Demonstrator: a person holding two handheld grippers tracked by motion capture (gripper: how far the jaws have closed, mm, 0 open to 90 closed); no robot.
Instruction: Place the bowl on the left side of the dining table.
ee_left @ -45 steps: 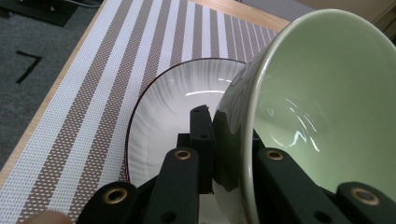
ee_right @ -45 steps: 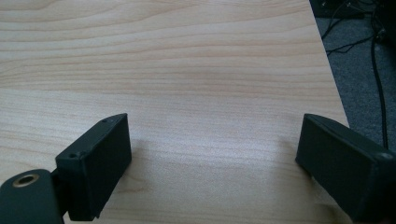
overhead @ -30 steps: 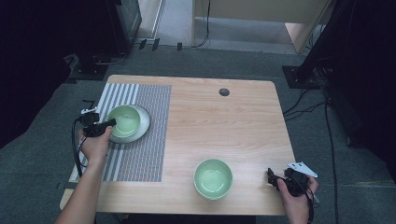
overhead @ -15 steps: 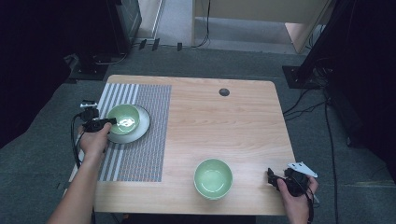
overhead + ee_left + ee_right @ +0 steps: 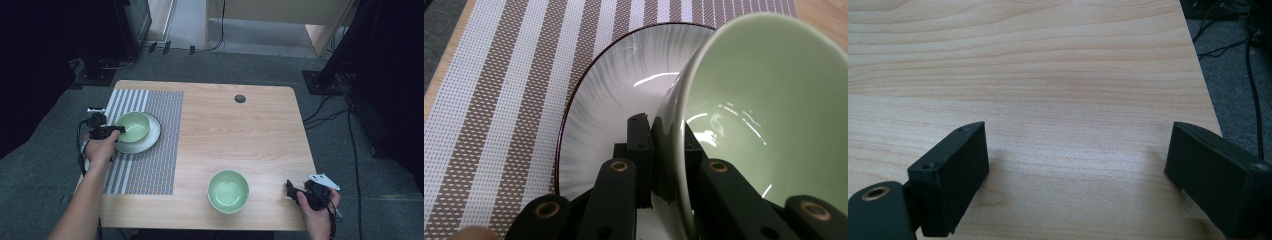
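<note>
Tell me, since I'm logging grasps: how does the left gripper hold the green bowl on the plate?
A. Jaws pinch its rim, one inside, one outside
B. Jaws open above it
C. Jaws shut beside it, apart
A: in the left gripper view the left gripper clamps the wall of the green bowl, tilted over the plate.

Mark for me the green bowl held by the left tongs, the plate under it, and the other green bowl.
Held green bowl (image 5: 133, 125): high view, on its inner floor.
Plate (image 5: 145, 144): high view, on its bare near rim.
Other green bowl (image 5: 228, 191): high view, on its inner floor.
</note>
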